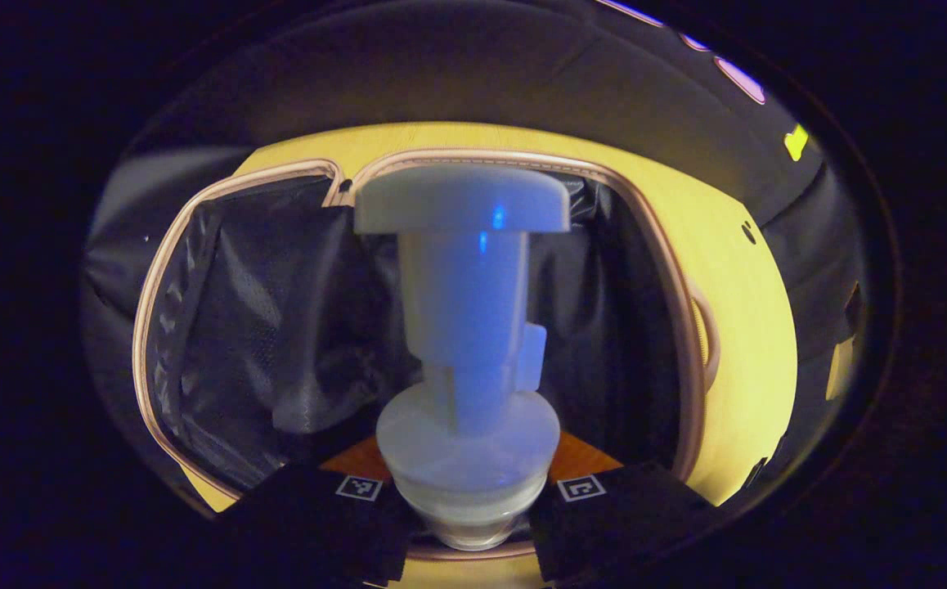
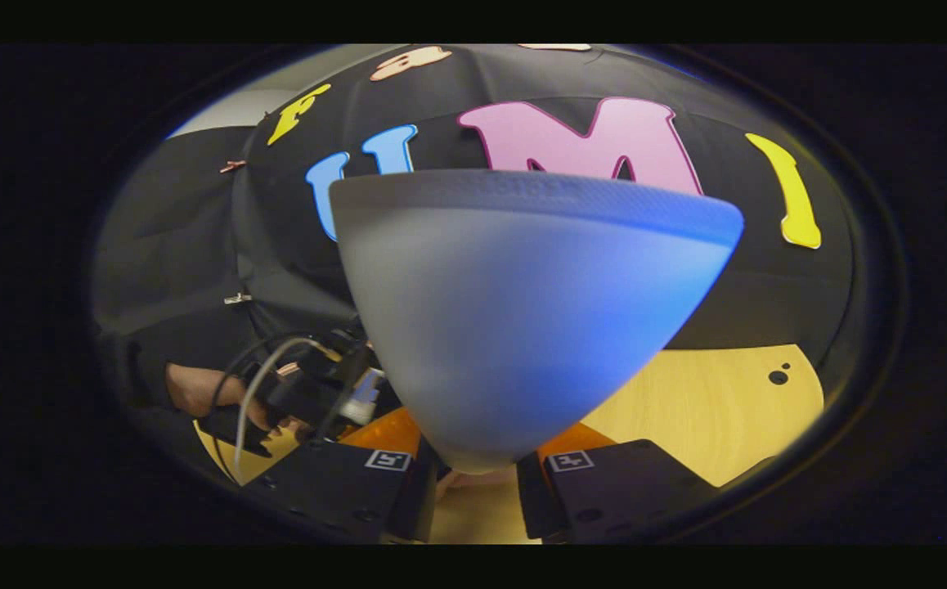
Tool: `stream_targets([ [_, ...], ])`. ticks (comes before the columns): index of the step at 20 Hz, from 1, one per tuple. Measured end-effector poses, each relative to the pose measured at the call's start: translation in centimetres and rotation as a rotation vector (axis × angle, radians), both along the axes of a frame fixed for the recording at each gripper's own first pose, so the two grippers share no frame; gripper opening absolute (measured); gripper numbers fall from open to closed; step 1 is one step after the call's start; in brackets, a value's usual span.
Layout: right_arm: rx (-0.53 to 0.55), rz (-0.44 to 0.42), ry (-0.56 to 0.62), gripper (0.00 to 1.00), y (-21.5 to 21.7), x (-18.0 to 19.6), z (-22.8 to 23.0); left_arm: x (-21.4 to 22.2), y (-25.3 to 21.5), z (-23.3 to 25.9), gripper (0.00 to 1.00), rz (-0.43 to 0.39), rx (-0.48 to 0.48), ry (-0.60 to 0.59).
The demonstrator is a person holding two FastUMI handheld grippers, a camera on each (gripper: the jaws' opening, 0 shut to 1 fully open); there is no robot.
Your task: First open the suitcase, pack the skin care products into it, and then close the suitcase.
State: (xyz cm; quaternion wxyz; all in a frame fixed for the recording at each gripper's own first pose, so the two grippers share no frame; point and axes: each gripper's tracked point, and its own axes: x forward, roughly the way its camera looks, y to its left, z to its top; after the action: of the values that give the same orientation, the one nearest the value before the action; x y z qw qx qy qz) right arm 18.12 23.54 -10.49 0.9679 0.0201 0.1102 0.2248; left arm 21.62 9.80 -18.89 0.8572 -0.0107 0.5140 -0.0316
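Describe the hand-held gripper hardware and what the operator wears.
Each hand-held gripper, left and right, has blocky fingers bearing small square fiducial tags, with orange parts behind. In the right gripper view, cables loop over the other unit; a dark sleeve covers the forearm.

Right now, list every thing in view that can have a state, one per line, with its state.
Suitcase: open, dark lining showing.
Pump bottle: held over the open suitcase, pump head pointing away from the camera.
Left gripper: jaws shut on the pump bottle's base.
Tube: held above the table, crimped end pointing away from the camera.
Right gripper: jaws shut on the tube's narrow end.
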Motion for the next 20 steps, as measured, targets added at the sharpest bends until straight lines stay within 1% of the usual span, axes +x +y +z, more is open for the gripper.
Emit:
stream_targets([
  [3,0.018,-0.009,0.053,0.45,1.1,0.4,-1.1,0.3,-0.3,-0.5,0.63,0.0,0.024,0.044],
  [4,0.013,-0.012,0.065,0.45,1.2,0.5,-1.7,0.6,-0.4,-0.4,0.67,-0.008,0.027,0.039],
  [5,0.007,-0.018,0.074,0.45,1.4,0.7,-2.1,0.5,-0.3,-0.6,0.63,-0.011,0.032,0.047],
  [7,-0.027,-0.027,0.096,0.45,1.5,0.9,-3.2,0.5,-0.1,-0.5,0.65,0.03,0.028,0.032],
  [9,-0.049,-0.033,0.127,0.45,1.5,0.7,-4.7,0.6,0.4,0.7,0.66,0.051,0.002,-0.054],
  [11,-0.058,-0.043,0.152,0.45,1.3,0.2,-5.6,0.9,0.6,2.7,0.74,0.059,-0.013,-0.122],
  [12,-0.06,-0.049,0.161,0.45,1.4,0.0,-5.8,0.7,1.0,3.8,0.9,0.066,-0.01,-0.162],
  [13,-0.056,-0.05,0.174,0.45,1.9,-0.5,-6.0,0.5,1.6,5.3,0.93,0.075,-0.003,-0.221],
  [15,-0.048,-0.049,0.202,0.45,3.4,-0.8,-6.5,-0.8,3.3,8.9,0.96,0.091,-0.013,-0.347],
  [16,-0.077,-0.055,0.213,0.45,3.9,-0.9,-7.1,-2.1,4.2,10.7,0.96,0.107,-0.002,-0.403],
  [18,-0.134,-0.067,0.246,0.45,5.1,-0.8,-8.8,-5.4,6.4,13.8,0.96,0.155,0.058,-0.477],
  [20,-0.143,-0.084,0.29,0.45,6.4,-0.5,-10.0,-8.4,6.2,16.6,0.96,0.143,0.061,-0.545],
])
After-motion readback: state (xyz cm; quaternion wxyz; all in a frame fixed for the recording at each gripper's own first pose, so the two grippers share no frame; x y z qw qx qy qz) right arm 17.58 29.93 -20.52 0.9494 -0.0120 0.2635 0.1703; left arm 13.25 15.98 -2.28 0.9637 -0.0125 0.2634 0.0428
